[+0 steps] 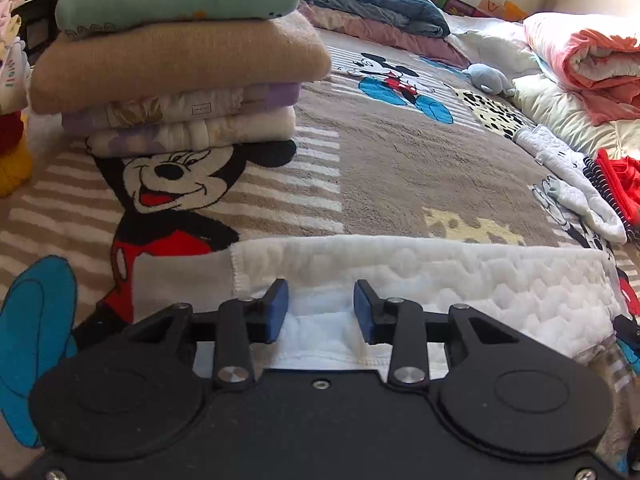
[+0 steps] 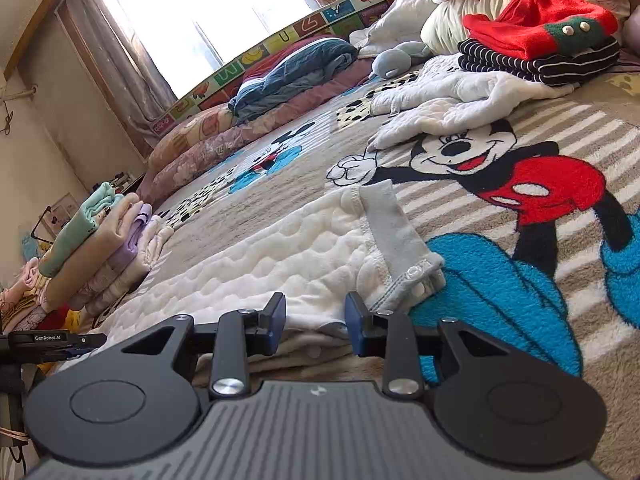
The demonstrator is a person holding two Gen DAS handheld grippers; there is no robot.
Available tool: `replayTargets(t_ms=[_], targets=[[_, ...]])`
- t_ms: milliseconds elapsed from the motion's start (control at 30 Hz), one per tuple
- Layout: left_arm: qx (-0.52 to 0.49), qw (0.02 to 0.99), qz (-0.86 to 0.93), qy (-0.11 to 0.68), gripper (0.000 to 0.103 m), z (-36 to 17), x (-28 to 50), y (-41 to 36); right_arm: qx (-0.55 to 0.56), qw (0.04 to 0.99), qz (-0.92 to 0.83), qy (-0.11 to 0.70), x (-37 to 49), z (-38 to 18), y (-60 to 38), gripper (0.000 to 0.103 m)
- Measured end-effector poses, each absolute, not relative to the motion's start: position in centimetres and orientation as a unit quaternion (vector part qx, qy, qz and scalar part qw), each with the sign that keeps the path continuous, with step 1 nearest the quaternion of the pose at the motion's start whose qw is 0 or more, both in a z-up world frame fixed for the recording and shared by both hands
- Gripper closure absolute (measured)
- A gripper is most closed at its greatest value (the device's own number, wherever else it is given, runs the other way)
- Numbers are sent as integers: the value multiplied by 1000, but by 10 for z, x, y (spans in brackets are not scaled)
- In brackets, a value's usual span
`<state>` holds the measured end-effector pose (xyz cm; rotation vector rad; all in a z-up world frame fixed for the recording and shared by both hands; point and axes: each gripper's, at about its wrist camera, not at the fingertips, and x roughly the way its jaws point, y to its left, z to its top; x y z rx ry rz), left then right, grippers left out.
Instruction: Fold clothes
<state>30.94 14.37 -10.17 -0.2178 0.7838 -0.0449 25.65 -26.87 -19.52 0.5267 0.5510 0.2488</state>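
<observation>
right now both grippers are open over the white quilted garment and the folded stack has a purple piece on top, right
Not quite: the top of the folded stack is mint green, as the left wrist view shows. Both the left gripper and right gripper are open over the white quilted garment.

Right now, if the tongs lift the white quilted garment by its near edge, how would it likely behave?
The white quilted garment would probably drape and sag, since it lies limp and rumpled on the blanket. Its puffy quilting suggests it is light but bulky. The grey cuff would likely dangle free.

Ahead of the claw, left, a bright window point(image 2: 208, 4) with curtains point(image 2: 116, 60). Cream walls point(image 2: 36, 152). Cartoon blanket point(image 2: 520, 320) underneath.
</observation>
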Motion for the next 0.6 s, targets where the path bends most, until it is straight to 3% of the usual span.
replayTargets(t_ms=[67,200,333,433,600], targets=[[-143,923,-30,357,64,-80,291,139,262,925,105,255,250,-188,-270,68],[-250,910,-85,319,34,-30,255,132,331,907,52,255,227,-186,-289,49],[-347,876,-165,292,27,17,214,114,486,833,33,262,212,-207,-319,47],[-416,839,-207,282,17,25,186,96,555,790,32,257,214,-211,-328,36],[-457,792,-202,352,17,-38,181,62,561,783,31,267,236,-213,-323,36]])
